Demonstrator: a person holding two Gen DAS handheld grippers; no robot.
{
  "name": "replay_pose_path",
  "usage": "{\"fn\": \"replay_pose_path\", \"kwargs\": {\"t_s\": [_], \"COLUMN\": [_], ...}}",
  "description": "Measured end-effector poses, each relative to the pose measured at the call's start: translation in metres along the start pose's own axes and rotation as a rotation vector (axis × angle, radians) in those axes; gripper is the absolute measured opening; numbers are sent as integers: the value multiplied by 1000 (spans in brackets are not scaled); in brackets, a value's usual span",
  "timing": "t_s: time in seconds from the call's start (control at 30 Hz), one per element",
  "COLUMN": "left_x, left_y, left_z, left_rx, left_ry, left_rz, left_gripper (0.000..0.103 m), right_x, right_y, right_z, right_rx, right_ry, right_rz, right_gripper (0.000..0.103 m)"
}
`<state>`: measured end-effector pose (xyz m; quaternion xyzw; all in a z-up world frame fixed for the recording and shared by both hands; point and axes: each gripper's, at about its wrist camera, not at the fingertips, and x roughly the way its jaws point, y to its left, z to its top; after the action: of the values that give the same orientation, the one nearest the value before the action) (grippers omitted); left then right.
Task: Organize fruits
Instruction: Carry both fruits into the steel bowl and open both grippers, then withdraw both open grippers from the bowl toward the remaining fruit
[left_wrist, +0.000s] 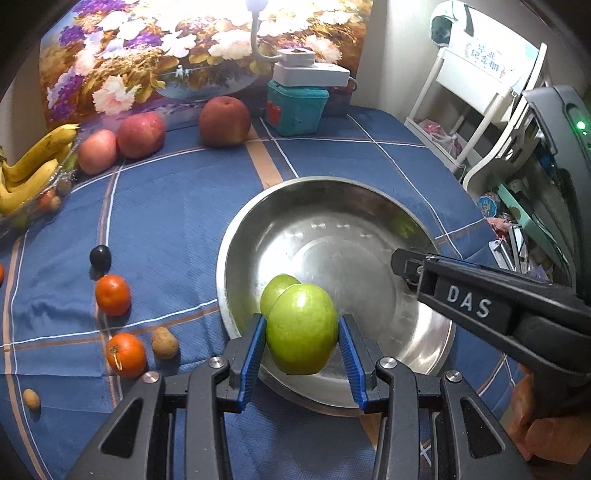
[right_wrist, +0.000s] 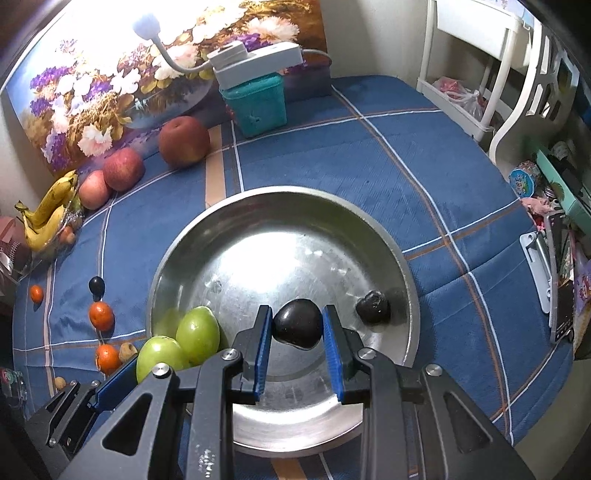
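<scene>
The left gripper (left_wrist: 302, 330) pinches a green apple (left_wrist: 301, 328) at the steel bowl's (right_wrist: 402, 258) 8 o'clock rim. The right gripper (right_wrist: 297, 326) pinches a dark plum (right_wrist: 297, 328) above the bowl's middle.

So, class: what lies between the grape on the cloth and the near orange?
A second orange, on the cloth between grape and near orange; both views show it.

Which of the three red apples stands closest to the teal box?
The darkest red apple, standing alone just left of the teal box. The two paler apples sit together near the bananas.
</scene>
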<state>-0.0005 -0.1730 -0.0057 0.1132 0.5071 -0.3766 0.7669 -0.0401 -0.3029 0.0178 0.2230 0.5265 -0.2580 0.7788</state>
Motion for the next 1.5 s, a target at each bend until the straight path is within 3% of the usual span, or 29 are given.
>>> {"fn": "replay_pose_path", "kwargs": {"t_s": [0.5,0.7,0.8,0.87,1.0,1.2,1.5], "left_x": [13,14,9,5,3,-3,-23], "left_y": [2,4,4,2,4,29,105], "left_z": [-3,-2,0,2,3,7,7], "left_rx": [-9,-23,-22,-14,-18,-121,-390], "left_ry": [39,53,39,26,25,15,-37], "left_rz": [11,-6,-27,-31,-28,-15,109], "left_gripper": [43,44,55,56,56,57,57], "right_x": [26,24,21,19,15,14,15], "right_y": [4,5,3,1,-2,-6,5], "right_z": [-7,-5,-4,-3,-1,0,-4], "right_rx": [-5,-2,7,15,25,44,12], "right_ry": [83,72,61,53,36,27,38], "right_rz": [-8,-7,-12,-14,-19,-18,-23], "right_gripper": [29,38,40,47,48,48,47]}}
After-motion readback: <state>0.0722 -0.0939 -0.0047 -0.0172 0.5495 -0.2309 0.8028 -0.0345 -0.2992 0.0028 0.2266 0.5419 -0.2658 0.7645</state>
